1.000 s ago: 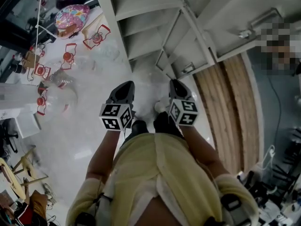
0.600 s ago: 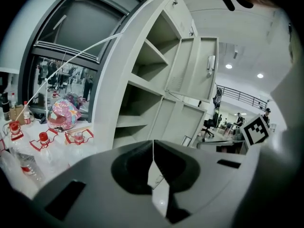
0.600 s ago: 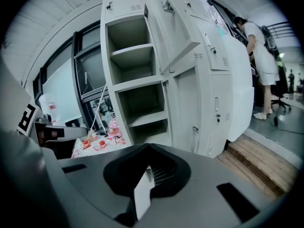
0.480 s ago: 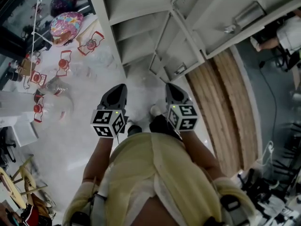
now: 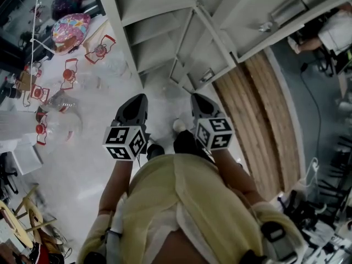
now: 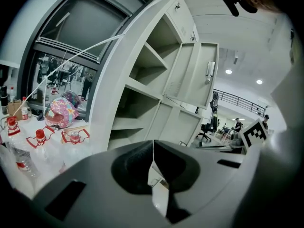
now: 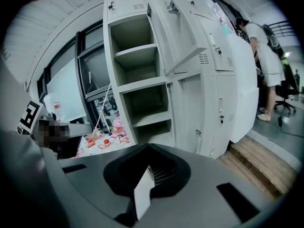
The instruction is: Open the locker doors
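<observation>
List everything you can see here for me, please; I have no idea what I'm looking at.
Locker cabinet: one, pale grey, straight ahead, shelves showing.
Locker doors: several swung open, pale grey, upper right of the cabinet.
Wooden platform: one, brown, at the lockers' foot, right.
Pink patterned item: one, on the pale surface left of the lockers; cannot tell what it is.
Clear containers with red fittings: several, near the pink item.
Other person: one, white top, standing at the lockers' right.
Wearer's garment: one, yellow, bottom of head view.
Left hand-held gripper: one, dark grey, jaws together, nothing held.
Right hand-held gripper: one, dark grey, jaws together, nothing held.
</observation>
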`<state>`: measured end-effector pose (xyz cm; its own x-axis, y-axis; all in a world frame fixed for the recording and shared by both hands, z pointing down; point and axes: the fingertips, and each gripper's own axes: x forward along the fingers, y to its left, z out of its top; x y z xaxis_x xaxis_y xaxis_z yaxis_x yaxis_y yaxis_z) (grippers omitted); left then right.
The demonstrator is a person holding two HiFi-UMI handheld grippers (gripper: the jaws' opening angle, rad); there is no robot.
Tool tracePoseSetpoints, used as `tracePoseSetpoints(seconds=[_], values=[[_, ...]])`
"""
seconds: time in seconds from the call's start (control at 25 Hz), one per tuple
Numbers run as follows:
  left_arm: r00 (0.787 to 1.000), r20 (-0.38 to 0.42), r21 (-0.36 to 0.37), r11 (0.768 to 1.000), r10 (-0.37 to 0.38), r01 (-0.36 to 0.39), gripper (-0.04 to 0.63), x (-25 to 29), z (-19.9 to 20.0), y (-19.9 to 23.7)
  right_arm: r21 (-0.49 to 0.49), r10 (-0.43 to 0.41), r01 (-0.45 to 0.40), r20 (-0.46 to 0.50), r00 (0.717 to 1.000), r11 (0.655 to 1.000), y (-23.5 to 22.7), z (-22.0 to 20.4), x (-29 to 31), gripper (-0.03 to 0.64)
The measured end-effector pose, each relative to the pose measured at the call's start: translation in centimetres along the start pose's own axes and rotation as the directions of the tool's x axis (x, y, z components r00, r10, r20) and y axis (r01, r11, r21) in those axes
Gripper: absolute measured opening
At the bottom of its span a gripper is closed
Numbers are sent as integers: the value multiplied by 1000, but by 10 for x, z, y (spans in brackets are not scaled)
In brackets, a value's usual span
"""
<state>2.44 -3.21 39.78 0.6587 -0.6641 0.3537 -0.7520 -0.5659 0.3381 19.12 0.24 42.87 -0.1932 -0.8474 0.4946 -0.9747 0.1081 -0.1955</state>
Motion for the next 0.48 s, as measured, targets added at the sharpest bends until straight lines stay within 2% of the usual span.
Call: tracePoseSetpoints(seconds=[0.2, 0.48], values=[[1000, 3, 18, 1000, -17, 17, 5, -2, 7, -9, 9, 0, 0, 16, 1000, 1000, -2, 5, -1, 3], [1000, -15, -25, 999, -22, 22, 5, -3, -3, -15, 1, 2, -2, 38, 999, 1000, -7, 8, -7, 3]])
